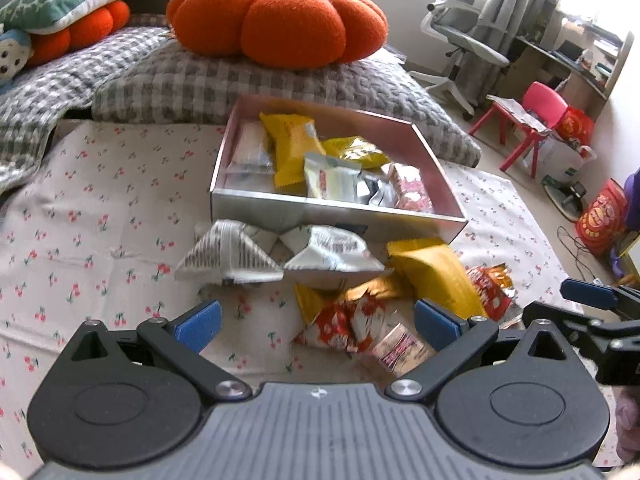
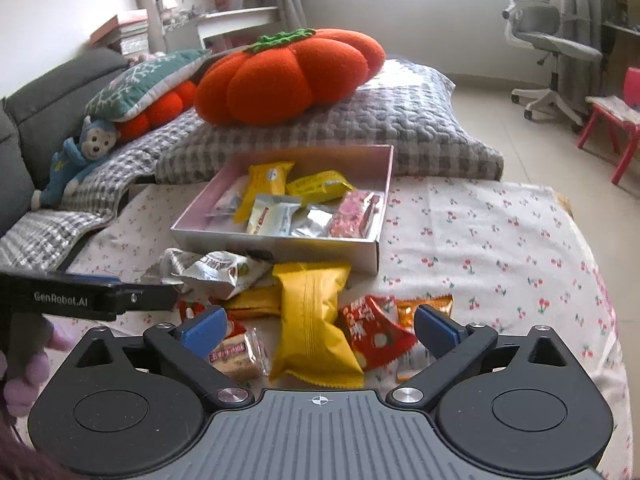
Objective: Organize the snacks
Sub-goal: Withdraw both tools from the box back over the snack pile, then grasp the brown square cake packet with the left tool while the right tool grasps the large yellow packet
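An open silver box (image 1: 336,210) (image 2: 276,246) stands on the cherry-print cloth and holds several snack packets. More packets lie loose in front of it: a white striped one (image 1: 228,254), a white one (image 1: 332,250) (image 2: 216,268), a big yellow one (image 1: 436,276) (image 2: 314,324), red ones (image 1: 340,322) (image 2: 374,330). My left gripper (image 1: 318,324) is open and empty, just above the red packets. My right gripper (image 2: 318,326) is open and empty, its jaws on either side of the yellow packet. The right gripper's finger also shows in the left wrist view (image 1: 588,294).
A grey checked cushion (image 1: 248,80) with an orange pumpkin pillow (image 1: 280,16) lies behind the box. A sofa with pillows and a blue plush toy (image 2: 76,156) is at the left. An office chair (image 2: 548,40) and red child's chair (image 1: 532,120) stand on the floor at right.
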`<act>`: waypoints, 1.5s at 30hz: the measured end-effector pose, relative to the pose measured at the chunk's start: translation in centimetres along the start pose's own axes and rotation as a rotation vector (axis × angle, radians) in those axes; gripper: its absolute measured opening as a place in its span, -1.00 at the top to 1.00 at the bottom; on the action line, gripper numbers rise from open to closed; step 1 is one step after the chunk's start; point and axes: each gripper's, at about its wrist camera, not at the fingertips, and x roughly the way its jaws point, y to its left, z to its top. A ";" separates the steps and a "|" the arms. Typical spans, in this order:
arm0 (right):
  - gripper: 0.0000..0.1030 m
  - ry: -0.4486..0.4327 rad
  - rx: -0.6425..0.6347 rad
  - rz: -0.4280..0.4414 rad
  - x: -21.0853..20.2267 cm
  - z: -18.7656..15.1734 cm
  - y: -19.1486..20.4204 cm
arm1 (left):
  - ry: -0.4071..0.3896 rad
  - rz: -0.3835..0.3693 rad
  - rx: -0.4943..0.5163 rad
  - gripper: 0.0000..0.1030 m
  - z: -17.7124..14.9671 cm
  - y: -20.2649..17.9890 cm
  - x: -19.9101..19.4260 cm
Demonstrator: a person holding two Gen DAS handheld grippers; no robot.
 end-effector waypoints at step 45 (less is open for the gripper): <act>-0.12 -0.002 -0.083 0.098 3.0 -4.4 -1.5 | -0.047 -0.249 0.359 -0.02 -4.5 -3.1 3.0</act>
